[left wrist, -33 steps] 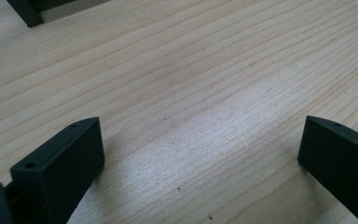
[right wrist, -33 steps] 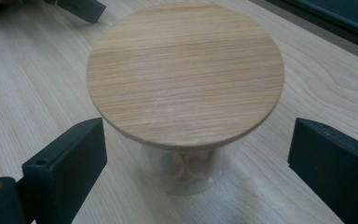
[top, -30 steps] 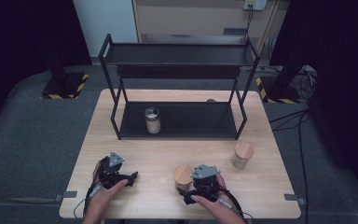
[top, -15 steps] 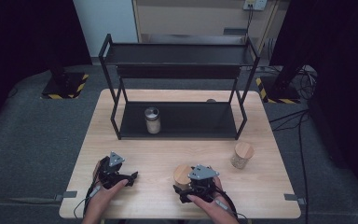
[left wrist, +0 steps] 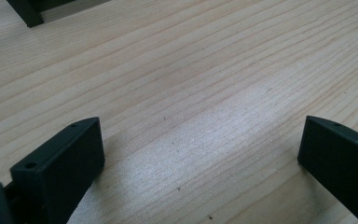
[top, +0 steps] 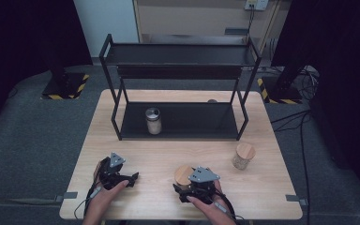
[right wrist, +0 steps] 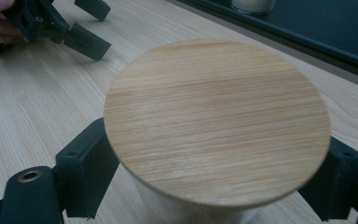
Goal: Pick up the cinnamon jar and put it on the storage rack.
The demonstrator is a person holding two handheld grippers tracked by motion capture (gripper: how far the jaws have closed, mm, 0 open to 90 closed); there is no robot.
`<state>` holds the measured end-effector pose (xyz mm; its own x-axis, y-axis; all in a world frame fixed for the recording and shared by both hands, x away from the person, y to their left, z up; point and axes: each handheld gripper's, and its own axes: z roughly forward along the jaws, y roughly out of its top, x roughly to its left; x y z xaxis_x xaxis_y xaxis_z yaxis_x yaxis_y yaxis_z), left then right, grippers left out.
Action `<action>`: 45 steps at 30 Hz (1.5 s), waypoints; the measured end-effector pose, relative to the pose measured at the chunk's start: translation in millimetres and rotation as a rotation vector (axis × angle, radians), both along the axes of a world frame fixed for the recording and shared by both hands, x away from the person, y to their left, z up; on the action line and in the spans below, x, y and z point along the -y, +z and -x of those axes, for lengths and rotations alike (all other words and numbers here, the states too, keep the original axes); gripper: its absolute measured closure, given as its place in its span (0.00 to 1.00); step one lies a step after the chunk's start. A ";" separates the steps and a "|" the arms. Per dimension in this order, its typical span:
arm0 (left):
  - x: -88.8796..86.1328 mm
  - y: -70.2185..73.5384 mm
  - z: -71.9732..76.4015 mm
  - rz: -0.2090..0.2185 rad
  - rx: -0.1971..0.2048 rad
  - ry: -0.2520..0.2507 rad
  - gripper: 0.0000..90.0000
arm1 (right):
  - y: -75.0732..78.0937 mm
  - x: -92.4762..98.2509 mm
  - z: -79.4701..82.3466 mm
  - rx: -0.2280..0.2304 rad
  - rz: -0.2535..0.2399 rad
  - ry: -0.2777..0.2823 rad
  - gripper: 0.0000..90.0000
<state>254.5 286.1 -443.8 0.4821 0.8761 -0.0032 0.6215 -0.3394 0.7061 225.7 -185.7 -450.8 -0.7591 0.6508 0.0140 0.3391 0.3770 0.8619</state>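
At the table's [top: 136, 154] near edge, the right gripper [top: 187, 186] brackets a wooden-lidded jar [top: 183, 175], jaws on either side of its body; actual contact cannot be told. The left gripper [top: 130, 178] lies spread wide over bare wood. Farther off stand a second jar [top: 243, 155] and a shelf [top: 183, 70] holding a shaker [top: 153, 120].

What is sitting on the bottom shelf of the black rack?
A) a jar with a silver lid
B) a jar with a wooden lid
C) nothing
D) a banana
A: a jar with a silver lid stands on the rack's lower shelf, near its left end.
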 end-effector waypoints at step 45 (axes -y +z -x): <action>0.0 0.0 0.0 0.000 0.000 0.000 0.00 | 26.8 6.7 0.0 0.081 0.006 -0.057 0.28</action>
